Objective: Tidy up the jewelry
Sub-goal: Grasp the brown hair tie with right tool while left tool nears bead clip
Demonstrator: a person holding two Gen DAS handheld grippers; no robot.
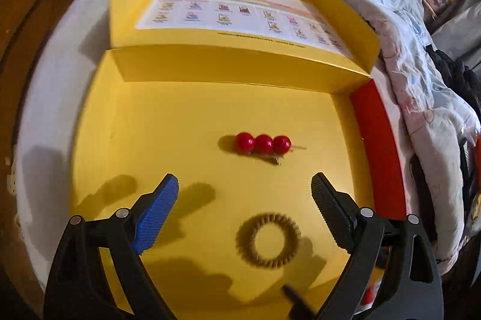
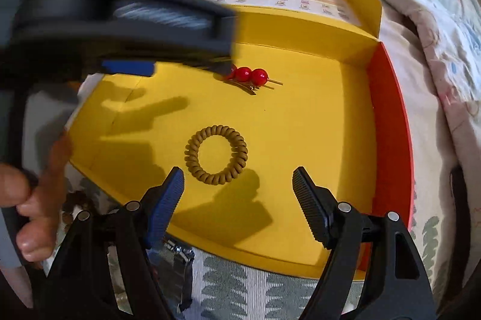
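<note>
Both the left gripper [image 1: 243,184] and right gripper [image 2: 237,178] hang spread and empty over the yellow box [image 1: 180,115], where the coil hair tie [image 2: 216,154] and red bead clip [image 1: 263,143] lie apart, so crowding could knock one aside

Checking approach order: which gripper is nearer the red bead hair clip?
Left. The left gripper hangs open just short of the red bead hair clip; the right gripper sits farther back, with the spiral hair tie between.

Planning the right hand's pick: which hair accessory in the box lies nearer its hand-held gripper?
The tan spiral hair tie, just ahead of the fingertips; the red-bead hair clip lies farther back.
</note>
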